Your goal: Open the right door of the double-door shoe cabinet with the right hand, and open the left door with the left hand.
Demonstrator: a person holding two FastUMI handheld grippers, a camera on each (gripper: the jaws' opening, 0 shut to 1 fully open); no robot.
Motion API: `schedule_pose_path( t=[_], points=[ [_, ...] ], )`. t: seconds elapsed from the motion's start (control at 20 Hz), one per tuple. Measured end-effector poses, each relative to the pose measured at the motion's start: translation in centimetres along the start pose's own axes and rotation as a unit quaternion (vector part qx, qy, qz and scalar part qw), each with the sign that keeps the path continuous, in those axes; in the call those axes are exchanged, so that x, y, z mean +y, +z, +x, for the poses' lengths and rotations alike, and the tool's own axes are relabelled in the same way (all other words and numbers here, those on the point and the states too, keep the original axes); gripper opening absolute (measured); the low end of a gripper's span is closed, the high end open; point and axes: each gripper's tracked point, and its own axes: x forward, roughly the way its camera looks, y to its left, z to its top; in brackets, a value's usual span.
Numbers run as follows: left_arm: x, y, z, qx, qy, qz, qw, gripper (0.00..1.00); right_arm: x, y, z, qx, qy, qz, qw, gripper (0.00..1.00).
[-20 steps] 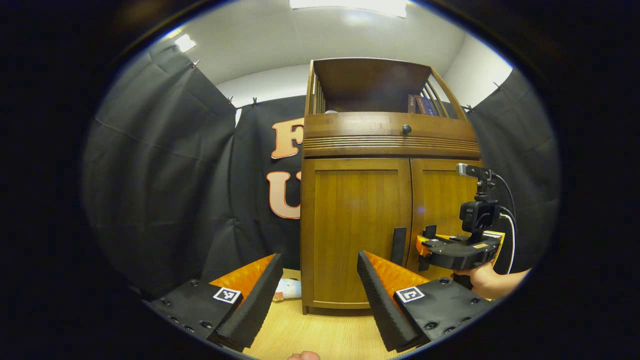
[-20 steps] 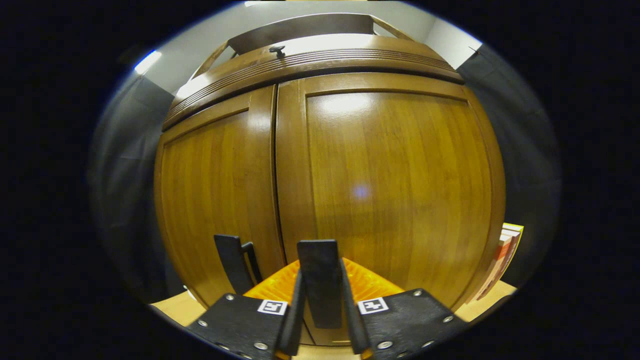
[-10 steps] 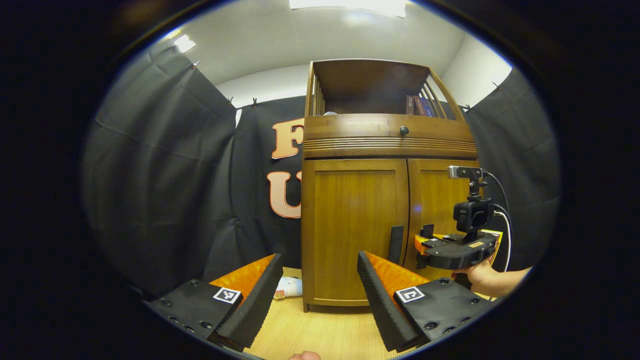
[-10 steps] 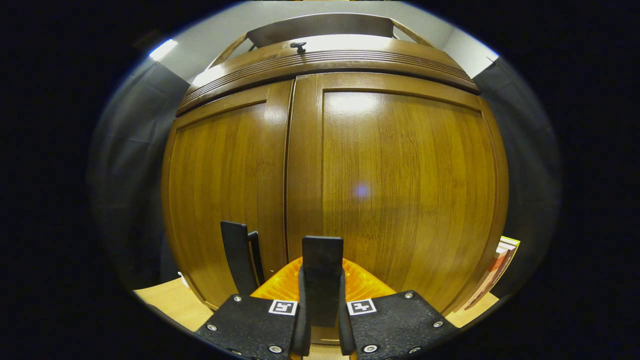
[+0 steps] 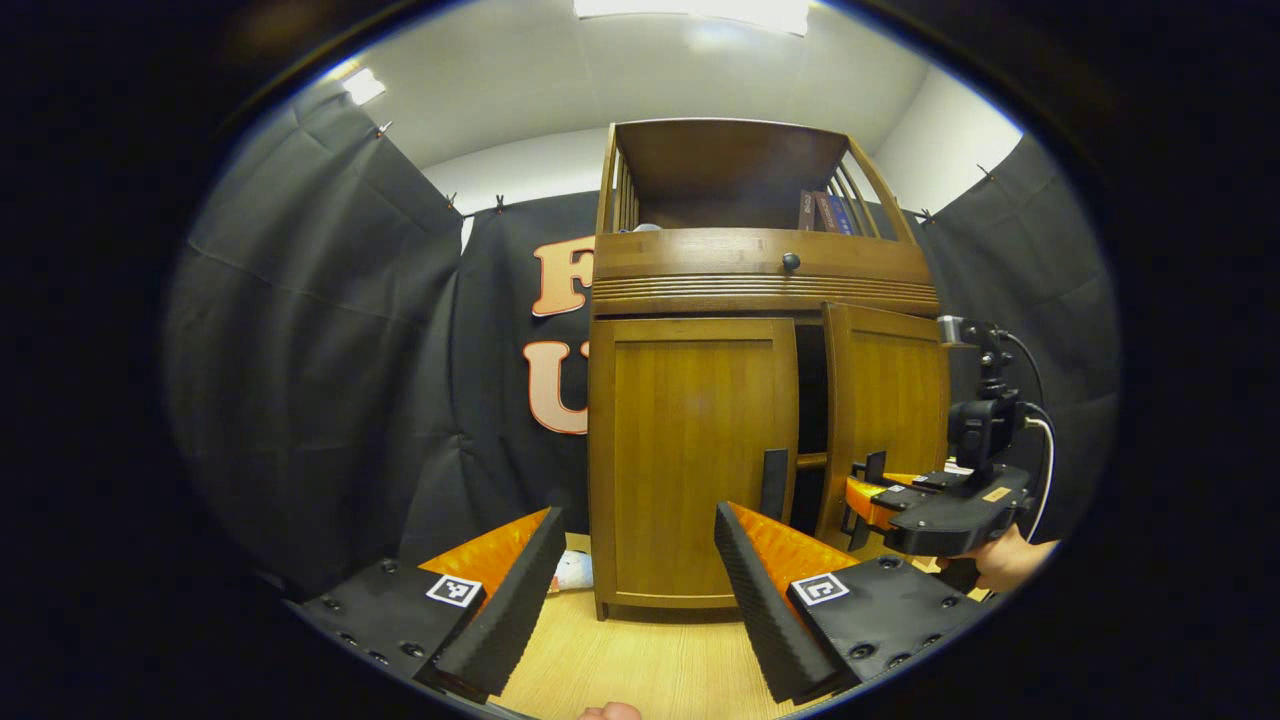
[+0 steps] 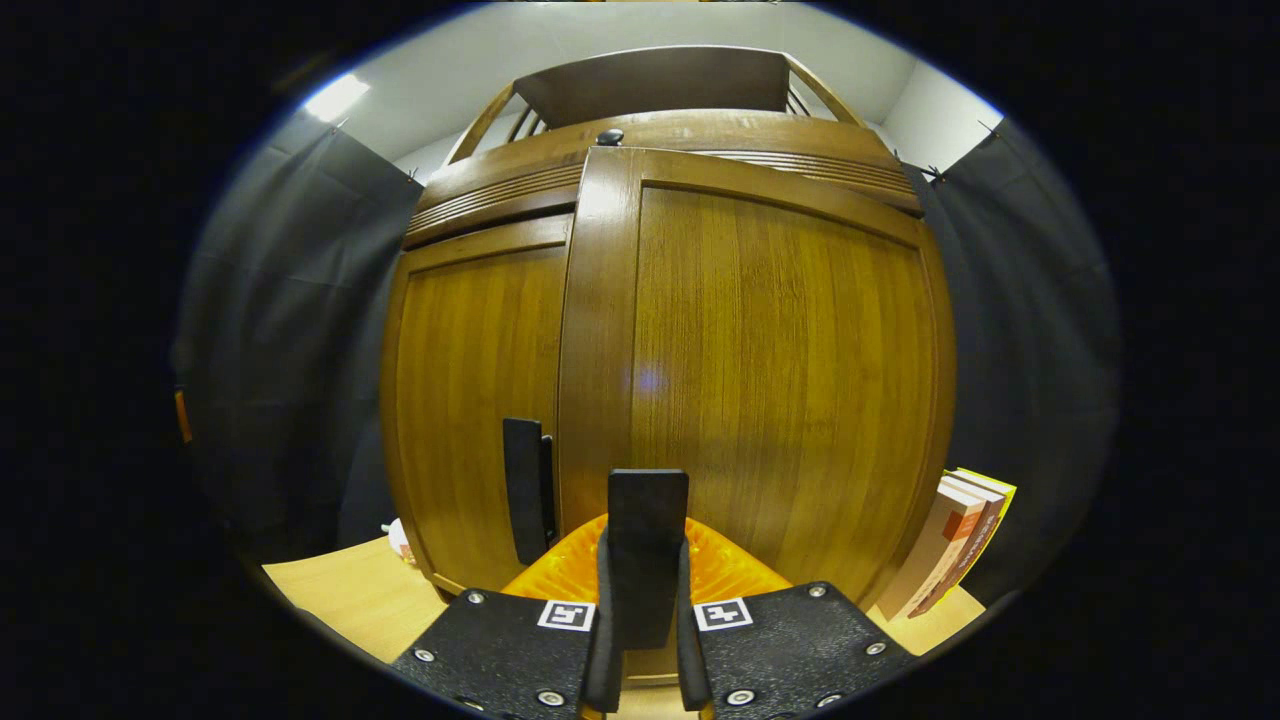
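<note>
Right door (image 5: 885,420) newly ajar, handle (image 6: 646,560) gripped

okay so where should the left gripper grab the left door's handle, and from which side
Grip the left door handle, an upright bar beside the door's inner edge, across its middle. Bring the open left gripper straight at the front, one finger each side.

The left gripper view looks from low and well back, facing the whole shoe cabinet (image 5: 760,400) front-on, with the right hand-held gripper (image 5: 868,487) at its right edge. The right gripper view sits close against the right door (image 6: 760,390) (looking slightly upward). Both share the left door (image 5: 690,450) and the doors' handles.
</note>
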Motion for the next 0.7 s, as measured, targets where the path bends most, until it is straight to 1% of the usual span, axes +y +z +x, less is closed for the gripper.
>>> schedule_pose_path(
  t=[0.2, 0.35, 0.4, 0.5, 0.55, 0.7],
  points=[
    [-0.9, 0.1, -0.2, -0.002, -0.008, 0.008, 1.0, 0.94, -1.0, 0.3, -3.5, 0.001, 0.008, 0.001, 1.0, 0.22],
    [-1.9, 0.0, -0.3, -0.001, -0.018, 0.006, 1.0, 0.94, -2.1, 0.2, -6.2, 0.002, 0.002, 0.001, 1.0, 0.22],
    [-2.4, 0.1, -0.3, -0.001, -0.022, 0.007, 1.0, 0.94, -2.6, 0.2, -7.0, 0.005, -0.001, 0.004, 1.0, 0.25],
    [-3.3, 0.2, -0.4, -0.002, -0.03, 0.009, 1.0, 0.94, -3.7, 0.4, -8.8, 0.009, -0.004, 0.011, 1.0, 0.19],
    [-3.7, 0.2, -0.4, -0.002, -0.034, 0.009, 0.999, 0.94, -4.2, 0.3, -9.5, 0.011, -0.005, 0.013, 1.0, 0.22],
    [-5.3, 0.1, -0.4, -0.002, -0.046, 0.006, 0.999, 0.94, -6.0, 0.4, -11.7, 0.007, -0.02, 0.013, 1.0, 0.22]
  ],
)
